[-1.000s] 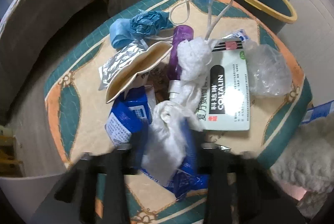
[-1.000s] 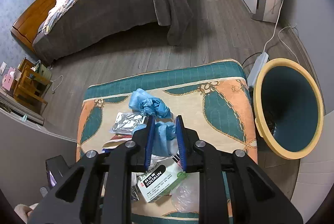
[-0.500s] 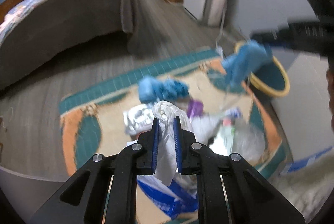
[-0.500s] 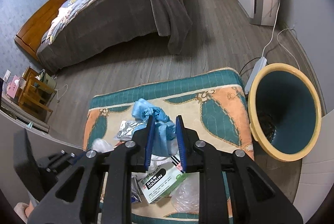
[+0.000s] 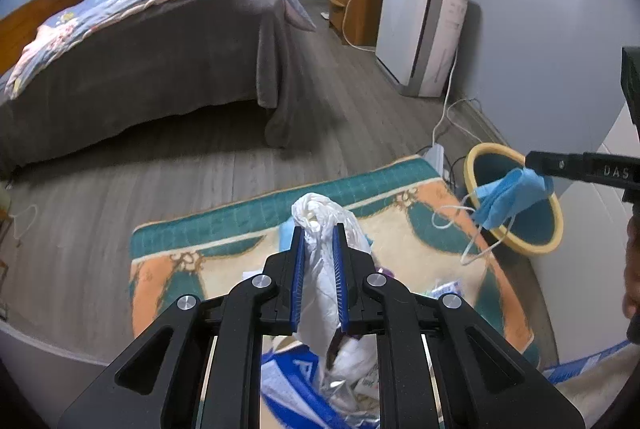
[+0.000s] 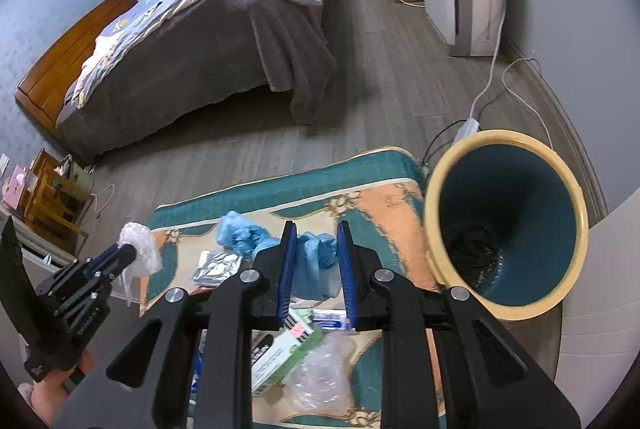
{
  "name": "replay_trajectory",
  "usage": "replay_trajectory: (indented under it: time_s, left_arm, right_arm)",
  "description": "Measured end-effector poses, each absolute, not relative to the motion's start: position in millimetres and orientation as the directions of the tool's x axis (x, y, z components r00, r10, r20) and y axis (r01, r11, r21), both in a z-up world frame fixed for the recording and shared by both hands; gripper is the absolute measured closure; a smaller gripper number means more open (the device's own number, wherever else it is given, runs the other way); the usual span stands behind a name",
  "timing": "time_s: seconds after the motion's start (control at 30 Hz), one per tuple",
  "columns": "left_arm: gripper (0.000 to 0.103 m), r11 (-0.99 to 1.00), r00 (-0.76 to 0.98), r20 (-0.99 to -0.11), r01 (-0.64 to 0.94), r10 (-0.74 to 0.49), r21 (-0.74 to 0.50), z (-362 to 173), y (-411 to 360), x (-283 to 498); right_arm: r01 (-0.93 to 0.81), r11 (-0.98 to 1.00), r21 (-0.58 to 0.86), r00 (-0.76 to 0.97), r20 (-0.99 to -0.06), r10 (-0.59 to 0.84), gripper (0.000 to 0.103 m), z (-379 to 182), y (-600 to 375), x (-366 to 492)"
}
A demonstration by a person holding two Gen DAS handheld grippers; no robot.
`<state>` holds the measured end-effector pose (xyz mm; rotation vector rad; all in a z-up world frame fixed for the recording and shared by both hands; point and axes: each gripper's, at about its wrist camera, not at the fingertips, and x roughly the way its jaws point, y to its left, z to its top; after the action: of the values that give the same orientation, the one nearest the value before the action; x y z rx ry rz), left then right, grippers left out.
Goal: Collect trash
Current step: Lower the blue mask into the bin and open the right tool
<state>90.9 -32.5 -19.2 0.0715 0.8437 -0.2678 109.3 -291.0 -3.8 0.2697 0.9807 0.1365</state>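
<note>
Left gripper (image 5: 318, 229): clamped on a crumpled white tissue (image 5: 320, 269), which fills the narrow gap between the 2 blue pads and bulges out above the tips. The right wrist view shows this gripper from the side at the far left (image 6: 127, 251), raised above the mat edge, with the white wad at its tip (image 6: 138, 247).

Mat (image 5: 224, 229): teal, orange and cream patterned, lying on a grey wood floor. The left wrist view shows only its far half clearly; the gripper body hides the near litter.

Litter on the mat: the right wrist view shows a crumpled blue glove (image 6: 240, 233), a silver foil packet (image 6: 216, 267), a green and white box (image 6: 284, 349) and a clear plastic bag (image 6: 320, 377). The left wrist view shows only a blue and white wrapper (image 5: 288, 381) below the jaws and scraps beside it.

Right gripper (image 6: 316, 233): closed on a blue face mask (image 6: 316, 261), the fabric bunched between its pads. The left wrist view shows what this view cannot: the mask (image 5: 508, 197) hangs free in the air from the gripper's tip (image 5: 534, 165), its white ear loops dangling, in front of the bin's rim.

Bin (image 6: 440, 189): cream rim, teal inside, standing just beside the mat's right edge. Only the right wrist view looks down into it, where something dark lies at the bottom.

Person: part of a hand (image 5: 632, 269) at the right edge of the left wrist view.

Room: a bed (image 5: 160, 49) with a grey cover beyond the mat, a white appliance (image 5: 424, 29) against the wall on the right.
</note>
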Motion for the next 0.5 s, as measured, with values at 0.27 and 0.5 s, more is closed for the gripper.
replay_trajectory:
  time_s: [0.27, 0.5]
  left_arm:
    - [0.088, 0.959, 0.637, -0.740, 0.282, -0.215, -0.037, -20.9, -59.9, 96.6]
    - [0.088, 0.948, 0.623, -0.746, 0.318, -0.233, -0.030, -29.5, -88.0, 102.1]
  right_arm:
    - [0.030, 0.963, 0.269, 0.565, -0.799, 0.206, 0.083, -7.6, -322.3, 113.1]
    - [0.063, 0.963, 0.260, 0.579, -0.796, 0.177, 0.083, -9.6, -353.7, 115.3]
